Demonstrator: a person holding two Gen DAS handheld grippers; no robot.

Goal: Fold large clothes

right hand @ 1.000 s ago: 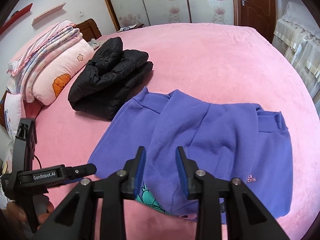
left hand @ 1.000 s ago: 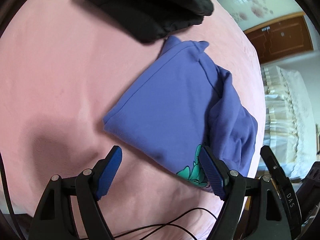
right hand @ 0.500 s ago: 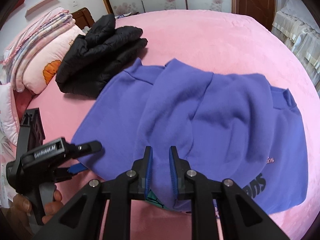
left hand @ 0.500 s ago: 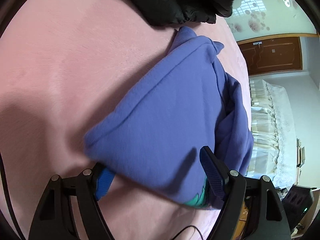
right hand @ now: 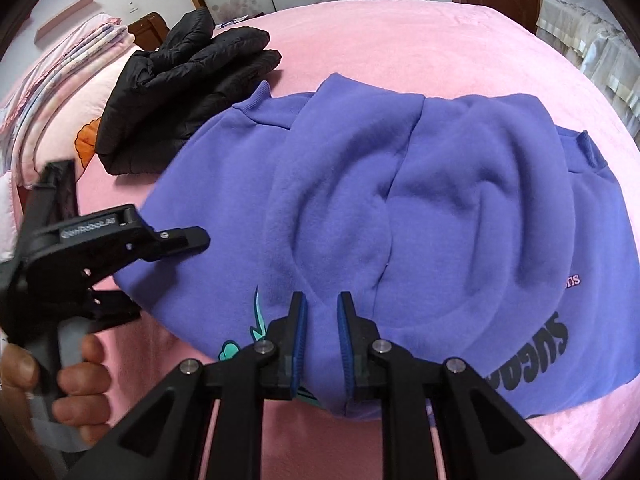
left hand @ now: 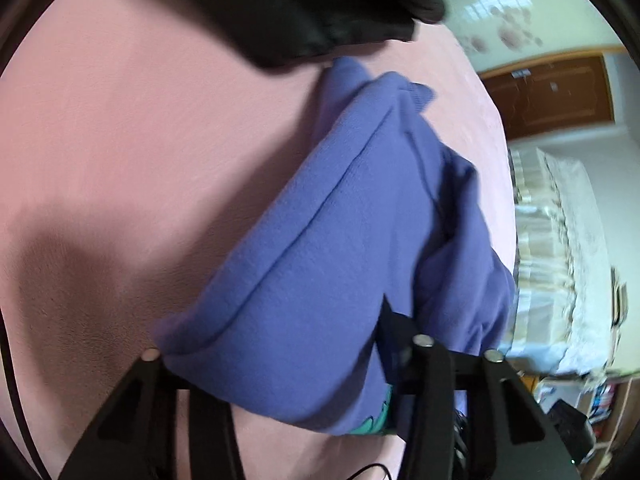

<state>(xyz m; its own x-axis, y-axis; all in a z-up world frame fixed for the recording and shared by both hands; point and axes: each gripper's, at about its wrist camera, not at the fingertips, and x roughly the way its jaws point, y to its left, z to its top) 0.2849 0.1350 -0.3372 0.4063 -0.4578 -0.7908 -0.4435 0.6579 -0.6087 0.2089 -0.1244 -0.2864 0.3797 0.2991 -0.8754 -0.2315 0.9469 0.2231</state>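
A folded purple sweatshirt (right hand: 420,208) with a teal print and black letters lies on the pink bed (right hand: 400,40). My right gripper (right hand: 322,320) is shut on a fold of its near edge. My left gripper (left hand: 276,344) has its jaws above and below the sweatshirt's (left hand: 320,280) left corner, the fabric bunched between them and hiding the pads. It also shows in the right wrist view (right hand: 168,256), held by a hand, at the sweatshirt's left edge.
A black padded jacket (right hand: 188,84) lies folded just behind the sweatshirt, toward the head of the bed. Pink pillows and folded bedding (right hand: 52,92) are stacked at the far left. A wooden door (left hand: 552,96) and lace-covered furniture (left hand: 560,260) stand beyond the bed.
Both grippers moved forward onto the sweatshirt's near edge. The right one closed from partly open onto a fold. The left one slid around the left corner and narrowed on it.
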